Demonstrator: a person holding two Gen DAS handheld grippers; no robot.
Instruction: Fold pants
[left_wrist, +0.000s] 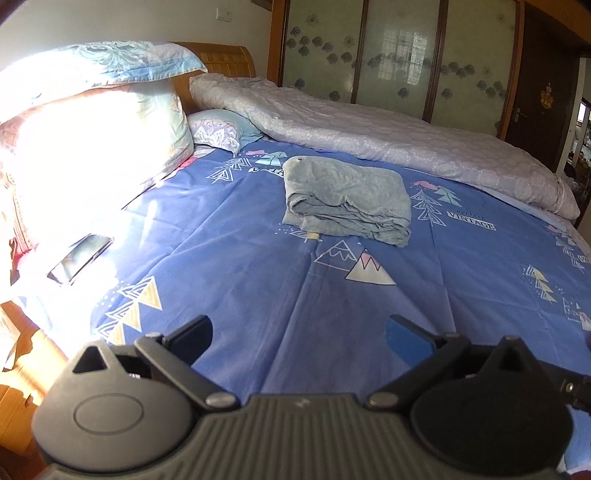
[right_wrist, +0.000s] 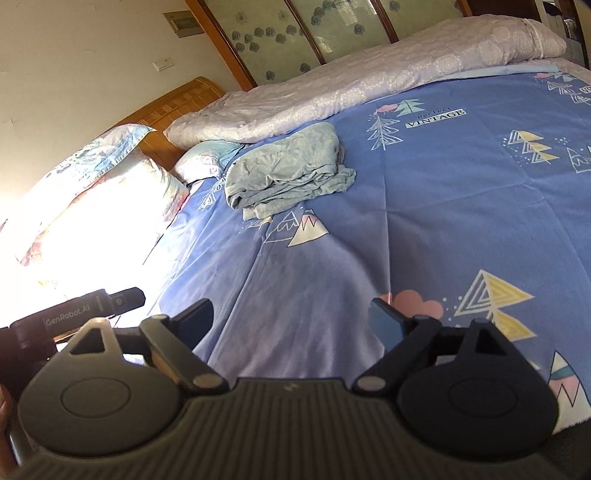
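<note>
Grey pants (left_wrist: 345, 192); blue mountain-print sheet (left_wrist: 258, 288).

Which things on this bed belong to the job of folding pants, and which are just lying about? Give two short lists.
Belong to the job:
grey pants, folded in a bundle on the blue sheet
left gripper, fingers open, holding nothing
right gripper, fingers open, holding nothing

Just lying about:
phone
pillows
quilt
</note>
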